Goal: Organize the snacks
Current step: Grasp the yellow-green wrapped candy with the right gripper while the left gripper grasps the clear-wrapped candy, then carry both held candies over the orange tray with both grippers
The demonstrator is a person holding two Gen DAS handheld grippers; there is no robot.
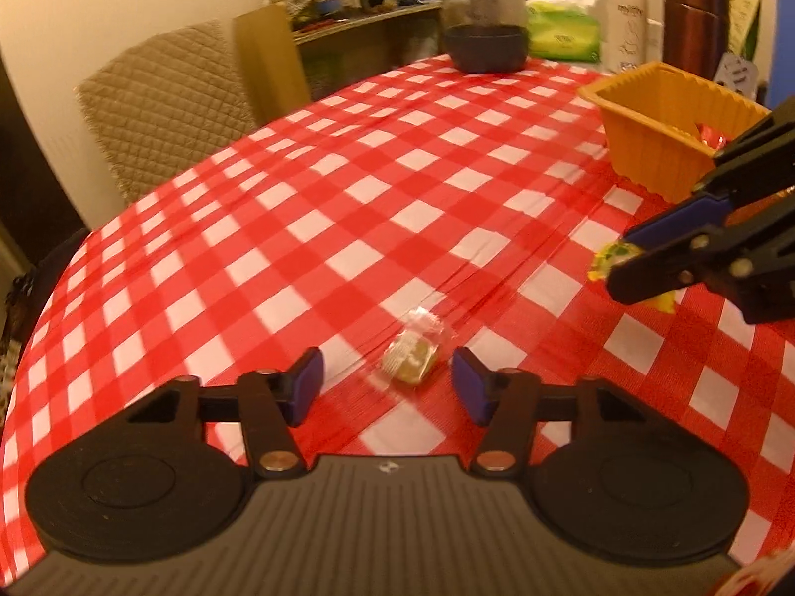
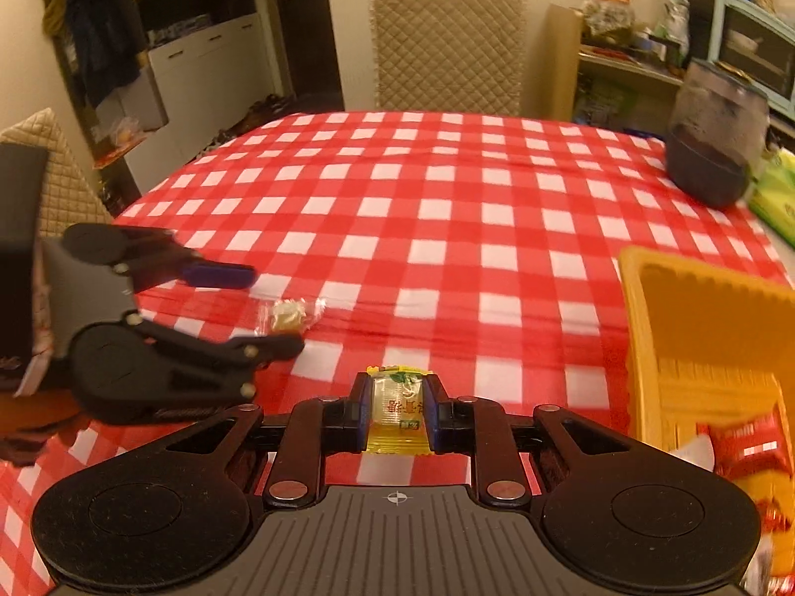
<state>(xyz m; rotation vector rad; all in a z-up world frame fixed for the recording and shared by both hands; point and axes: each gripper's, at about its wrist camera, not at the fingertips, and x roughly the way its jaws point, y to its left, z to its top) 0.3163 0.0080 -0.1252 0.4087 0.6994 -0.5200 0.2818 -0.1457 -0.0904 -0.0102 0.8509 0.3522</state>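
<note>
My right gripper (image 2: 396, 414) squeezes a yellow candy (image 2: 396, 412) tight, so I can carry it to the orange basket (image 2: 695, 328) at three o'clock. A red snack (image 2: 750, 447) already lies in there.

My left gripper (image 1: 385, 382) is open, one finger on each side of a clear-wrapped candy (image 1: 411, 352). It does not pinch the candy yet, I think. That candy lies on the table (image 1: 348, 198), ready to be picked up next.

The table has a red and white checked cloth. A dark jar (image 1: 484, 20) stands at twelve o'clock, and a padded chair (image 1: 169, 99) at ten.
</note>
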